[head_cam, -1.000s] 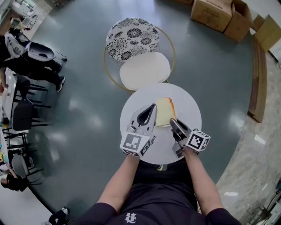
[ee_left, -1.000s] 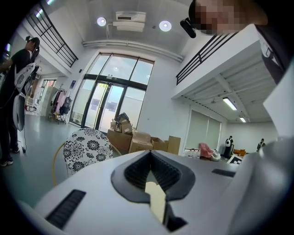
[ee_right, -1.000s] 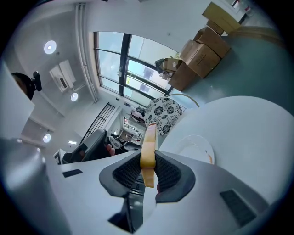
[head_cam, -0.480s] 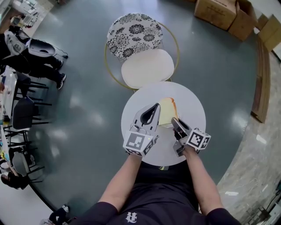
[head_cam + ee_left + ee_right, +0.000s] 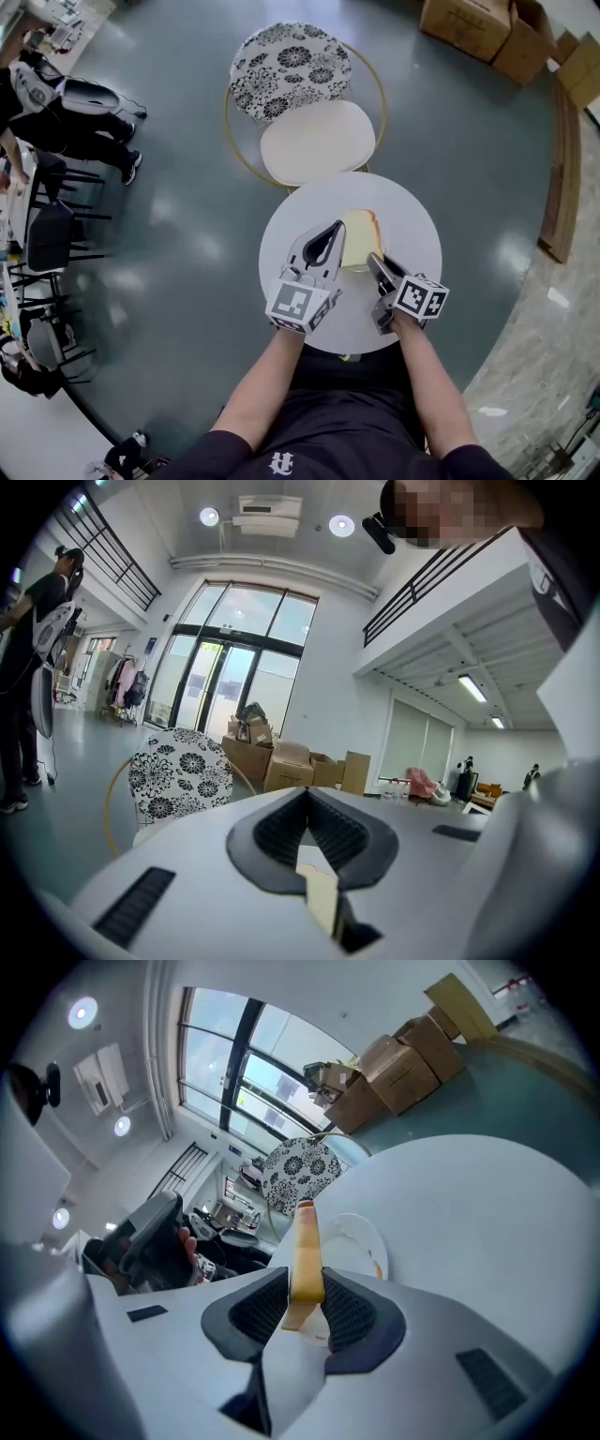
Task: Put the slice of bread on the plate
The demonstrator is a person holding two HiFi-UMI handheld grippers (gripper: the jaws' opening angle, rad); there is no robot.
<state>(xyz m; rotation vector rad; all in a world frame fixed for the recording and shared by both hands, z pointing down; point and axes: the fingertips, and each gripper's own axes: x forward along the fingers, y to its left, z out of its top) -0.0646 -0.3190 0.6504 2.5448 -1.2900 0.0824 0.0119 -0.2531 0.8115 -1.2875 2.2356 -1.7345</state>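
One round white table [image 5: 412, 225] at frame centre, one left gripper [image 5: 329, 230] centre-left, jaw tips together, one slice of bread [image 5: 360, 236] at centre, clamped in one right gripper [image 5: 374, 262], over one white plate [image 5: 361, 1239], contact with plate not discernible.

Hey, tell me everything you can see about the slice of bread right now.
The slice of bread is pale cream and soft-looking, with a golden-brown crust at its far end. The right claw is shut on its near end, pads pressing both faces. It lies nearly flat, broad face up, over the round white table, near a white plate; whether it touches the plate is unclear. The left claw sits close beside it, contact unclear.
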